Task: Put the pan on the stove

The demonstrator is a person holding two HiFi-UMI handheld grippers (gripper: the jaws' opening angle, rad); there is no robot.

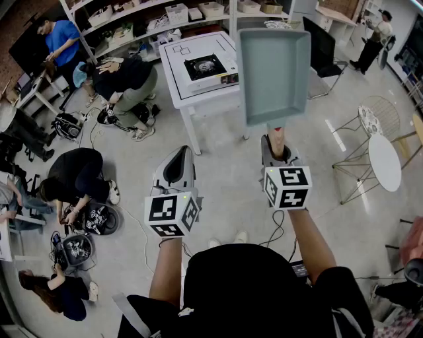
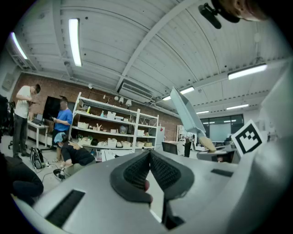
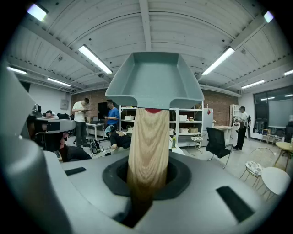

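A grey-blue square pan (image 1: 273, 74) with a wooden handle (image 3: 147, 141) hangs in the air in front of me. My right gripper (image 1: 276, 144) is shut on that handle, and in the right gripper view the pan (image 3: 153, 80) rises straight above the jaws. The portable gas stove (image 1: 205, 67) sits on a white table (image 1: 182, 89) ahead and to the left of the pan. My left gripper (image 1: 177, 162) is held level beside the right one, shut with nothing in it; its ribbed pads (image 2: 137, 172) meet at the tip. The pan (image 2: 187, 114) also shows in the left gripper view.
Several people crouch or sit on the floor at the left (image 1: 125, 82) among bags and cables. Shelving (image 1: 152, 20) lines the back wall. A black chair (image 1: 324, 49) stands right of the white table, with a round white table (image 1: 384, 162) and a wire chair (image 1: 373, 122) further right.
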